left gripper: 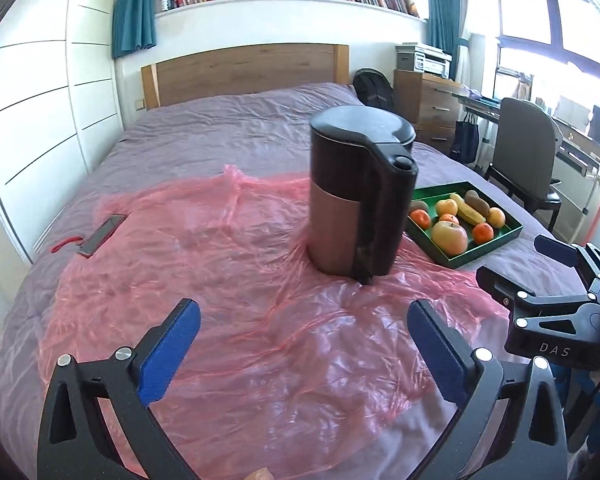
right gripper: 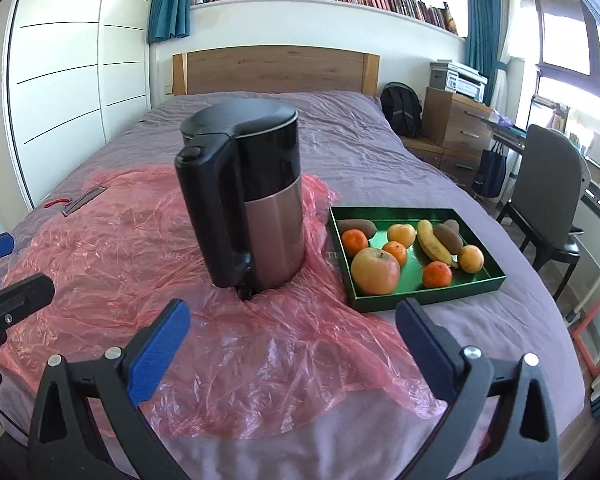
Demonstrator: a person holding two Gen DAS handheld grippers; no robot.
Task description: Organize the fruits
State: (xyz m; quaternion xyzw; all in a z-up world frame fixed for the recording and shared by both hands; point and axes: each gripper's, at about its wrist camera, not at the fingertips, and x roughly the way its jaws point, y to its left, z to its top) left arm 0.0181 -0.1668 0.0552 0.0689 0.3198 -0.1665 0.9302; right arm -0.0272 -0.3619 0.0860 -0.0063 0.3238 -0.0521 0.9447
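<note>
A green tray (right gripper: 432, 296) on the bed holds a large apple (right gripper: 375, 271), a banana (right gripper: 434, 245), several small oranges (right gripper: 437, 274) and brown kiwis (right gripper: 357, 227). The tray also shows in the left wrist view (left gripper: 484, 250) at the right. My right gripper (right gripper: 292, 326) is open and empty, low over the pink plastic sheet (right gripper: 180, 280), short of the tray. My left gripper (left gripper: 303, 328) is open and empty over the same sheet (left gripper: 220, 280). The right gripper also shows at the right edge of the left wrist view (left gripper: 524, 258).
A black and copper electric kettle (right gripper: 246, 200) stands on the pink sheet left of the tray. A phone (left gripper: 102, 235) with a red strap lies at the bed's left side. A chair (right gripper: 548, 200), desk and drawers stand right of the bed.
</note>
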